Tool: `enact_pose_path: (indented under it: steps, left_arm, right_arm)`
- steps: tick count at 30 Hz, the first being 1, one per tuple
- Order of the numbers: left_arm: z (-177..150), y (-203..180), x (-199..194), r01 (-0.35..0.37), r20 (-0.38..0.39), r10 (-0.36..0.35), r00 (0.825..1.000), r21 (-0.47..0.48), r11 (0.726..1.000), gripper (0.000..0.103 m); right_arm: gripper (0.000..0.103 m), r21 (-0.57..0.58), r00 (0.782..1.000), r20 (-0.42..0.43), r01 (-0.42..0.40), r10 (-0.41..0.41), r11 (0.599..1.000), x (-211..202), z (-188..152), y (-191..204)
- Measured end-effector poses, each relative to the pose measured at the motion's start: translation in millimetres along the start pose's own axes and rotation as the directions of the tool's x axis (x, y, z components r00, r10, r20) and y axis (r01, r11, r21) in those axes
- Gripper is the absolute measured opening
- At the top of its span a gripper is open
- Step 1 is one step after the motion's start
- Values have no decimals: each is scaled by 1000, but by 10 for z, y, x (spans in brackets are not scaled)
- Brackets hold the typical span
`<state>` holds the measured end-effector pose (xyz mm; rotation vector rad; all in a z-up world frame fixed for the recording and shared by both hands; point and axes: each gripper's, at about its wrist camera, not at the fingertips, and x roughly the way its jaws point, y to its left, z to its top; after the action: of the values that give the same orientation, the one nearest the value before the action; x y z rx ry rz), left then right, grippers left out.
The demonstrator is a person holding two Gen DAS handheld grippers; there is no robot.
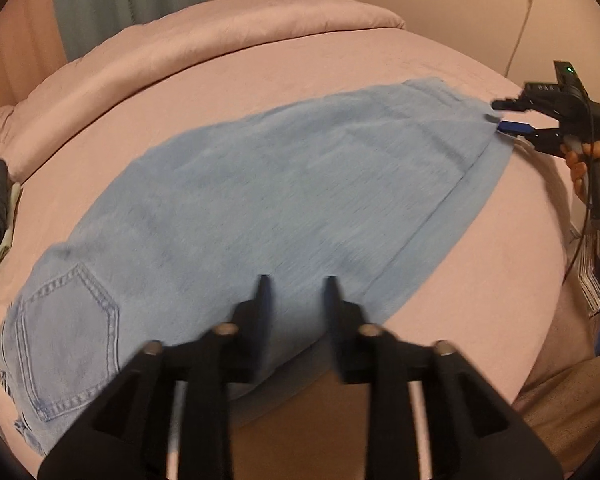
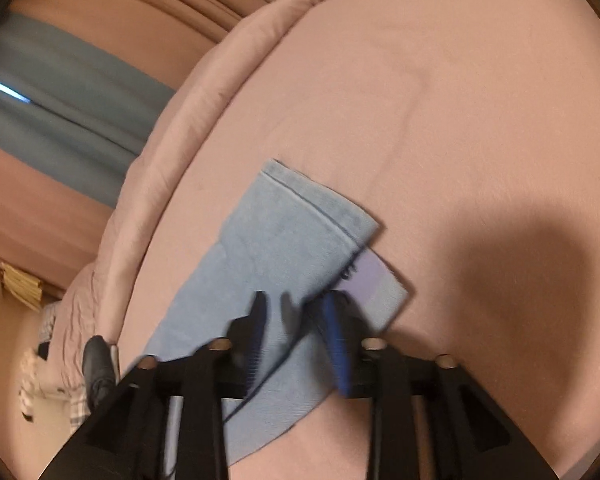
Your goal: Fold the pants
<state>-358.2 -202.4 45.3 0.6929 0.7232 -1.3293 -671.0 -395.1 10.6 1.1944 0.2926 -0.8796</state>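
Left gripper point(image 1: 296, 284) jaws parted, empty, over the near edge of the pants point(image 1: 260, 184). Right gripper point(image 2: 296, 304) likewise parted at the hems, gripping nothing. Pants lay halved lengthwise on the bed point(image 1: 380, 64). Next fold, probably: regrip both hem layers squarely.

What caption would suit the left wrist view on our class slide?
Light blue jeans lie flat on a pink bed; the left tool is open above them, the right tool at the hem.
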Motion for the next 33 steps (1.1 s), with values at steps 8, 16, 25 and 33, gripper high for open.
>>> enact_pose_path:
  steps: [8, 16, 25, 33]
  left_arm:
    - [128, -294, 200, 56, -49, -51, 997, 120, 991, 34]
    - [179, -474, 320, 27, -80, -13, 997, 172, 985, 36]
    - [115, -653, 350, -56, -25, 64, 998, 255, 965, 11]
    - [278, -598, -109, -57, 82, 40, 996, 216, 975, 4]
  right_arm:
    - [45, -22, 999, -31, -12, 11, 1000, 117, 11, 80]
    - [45, -15, 998, -47, -45, 44, 999, 138, 40, 18]
    - [45, -13, 999, -25, -42, 42, 999, 204, 68, 20]
    - [11, -15, 999, -3, -41, 41, 999, 79, 131, 14]
